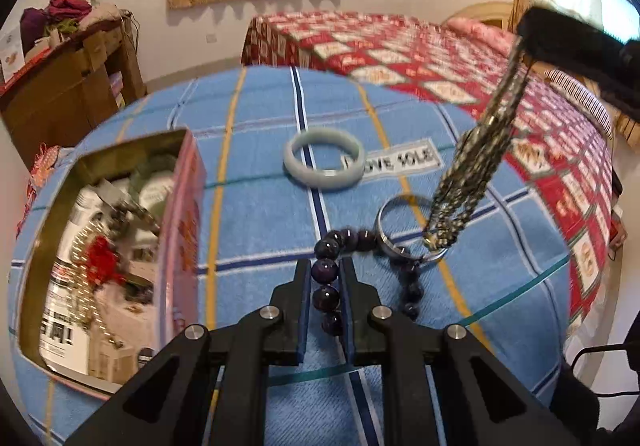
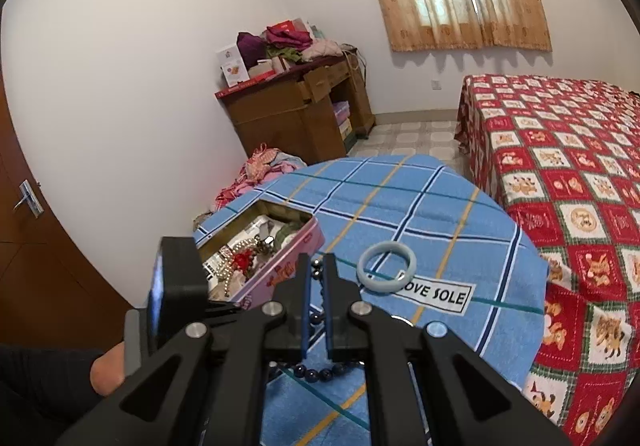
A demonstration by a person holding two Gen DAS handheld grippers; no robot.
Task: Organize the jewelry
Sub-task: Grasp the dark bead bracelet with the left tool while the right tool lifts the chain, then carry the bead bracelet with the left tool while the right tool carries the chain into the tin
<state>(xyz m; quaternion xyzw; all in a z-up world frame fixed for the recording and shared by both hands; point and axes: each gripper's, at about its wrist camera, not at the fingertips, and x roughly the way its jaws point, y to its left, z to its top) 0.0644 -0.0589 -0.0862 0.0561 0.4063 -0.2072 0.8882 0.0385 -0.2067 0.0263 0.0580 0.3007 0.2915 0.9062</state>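
Observation:
My left gripper [image 1: 325, 266] is shut on a dark purple bead bracelet [image 1: 326, 296] that lies on the blue checked cloth [image 1: 260, 205]. My right gripper [image 2: 316, 266], seen top right in the left wrist view [image 1: 528, 33], is shut on a silver chain [image 1: 468, 169] that hangs down to the cloth. A silver bangle [image 1: 390, 221] lies under the chain's end. A pale green jade bangle [image 1: 324, 157] lies further back; it also shows in the right wrist view [image 2: 386, 266]. An open pink tin box [image 1: 120, 246] holds pearls and a red ornament.
The cloth covers a small round table with a "LOVE SOLE" label [image 2: 438, 296]. A bed with a red patterned cover [image 2: 560, 185] stands to the right. A wooden desk [image 2: 296, 105] piled with clothes stands by the far wall.

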